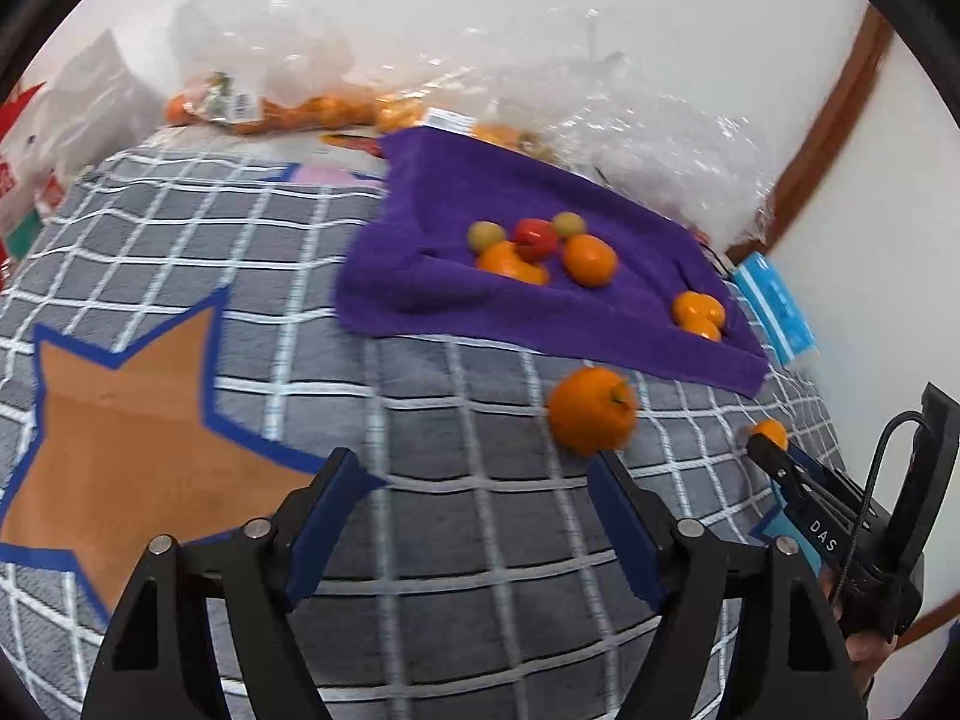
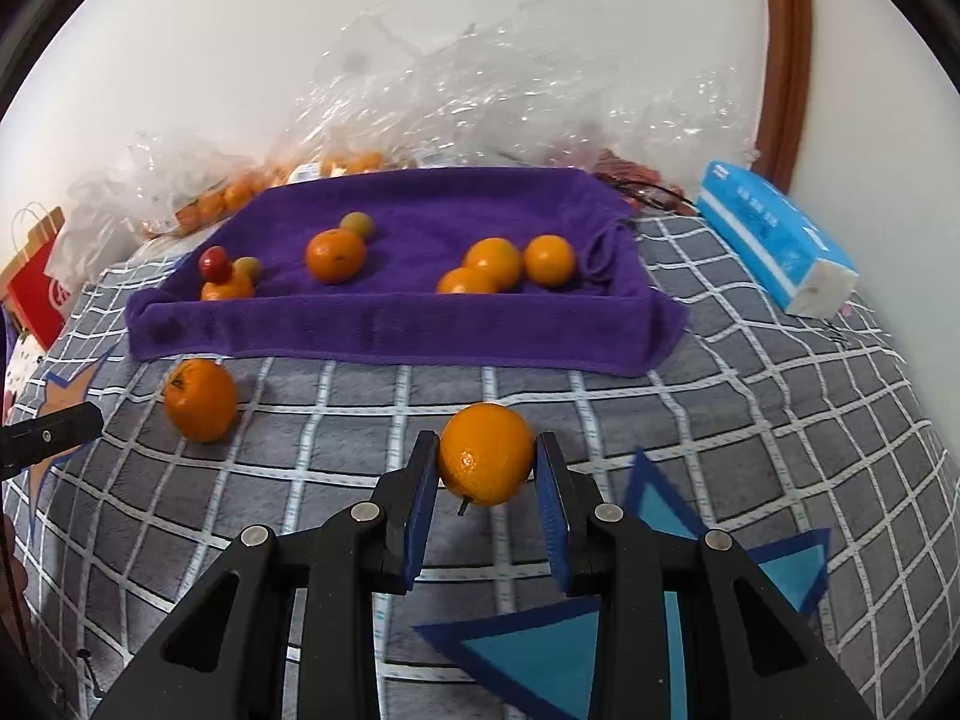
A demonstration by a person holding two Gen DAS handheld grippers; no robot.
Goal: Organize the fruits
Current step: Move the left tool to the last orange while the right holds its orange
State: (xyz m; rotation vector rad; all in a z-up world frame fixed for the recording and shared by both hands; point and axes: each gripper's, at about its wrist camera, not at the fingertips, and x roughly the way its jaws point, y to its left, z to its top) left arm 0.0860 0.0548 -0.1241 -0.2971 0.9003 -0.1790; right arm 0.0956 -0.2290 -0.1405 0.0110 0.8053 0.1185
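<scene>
Checked bedspread [image 2: 750, 372], purple towel tray [image 2: 384, 324] behind. Right hand-held gripper [image 2: 486, 468] clamps small orange [image 2: 486, 456] across its middle; smooth, firm, likely rolls. Left hand-held gripper [image 1: 480, 474] wide, empty.

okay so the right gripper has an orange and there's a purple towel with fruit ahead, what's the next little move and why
Probably carry the held orange forward over the purple towel and release it beside the oranges already there. The right gripper has its jaws shut on it, above the checked blanket, short of the towel.
</scene>
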